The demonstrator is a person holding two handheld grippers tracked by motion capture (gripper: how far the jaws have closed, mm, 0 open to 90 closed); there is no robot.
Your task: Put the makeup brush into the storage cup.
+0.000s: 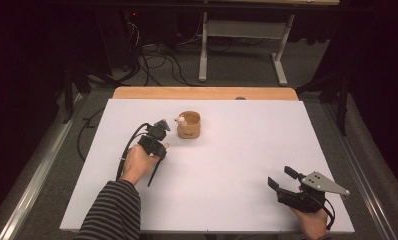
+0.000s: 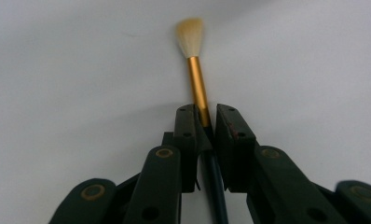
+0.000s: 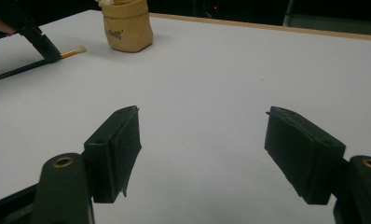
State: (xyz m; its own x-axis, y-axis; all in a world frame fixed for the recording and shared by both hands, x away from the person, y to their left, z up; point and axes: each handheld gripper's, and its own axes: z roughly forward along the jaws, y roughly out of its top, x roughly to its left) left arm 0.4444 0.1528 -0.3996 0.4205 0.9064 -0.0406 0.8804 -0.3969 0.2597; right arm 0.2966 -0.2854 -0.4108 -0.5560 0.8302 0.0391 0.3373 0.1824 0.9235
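Brush (image 2: 196, 79) with gold ferrule, clamped at its handle by the closed left gripper (image 2: 206, 122) low over the white table (image 1: 227, 165), near the tan pouch (image 1: 189, 125); right gripper (image 3: 202, 154) gapes empty.

brush (image 2: 197, 84): glossy gold metal ferrule, soft pale bristles; matt white table (image 1: 227, 175).

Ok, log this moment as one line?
left hand-held gripper: shut on brush | right hand-held gripper: open, empty | tan pouch: upright beyond brush tip
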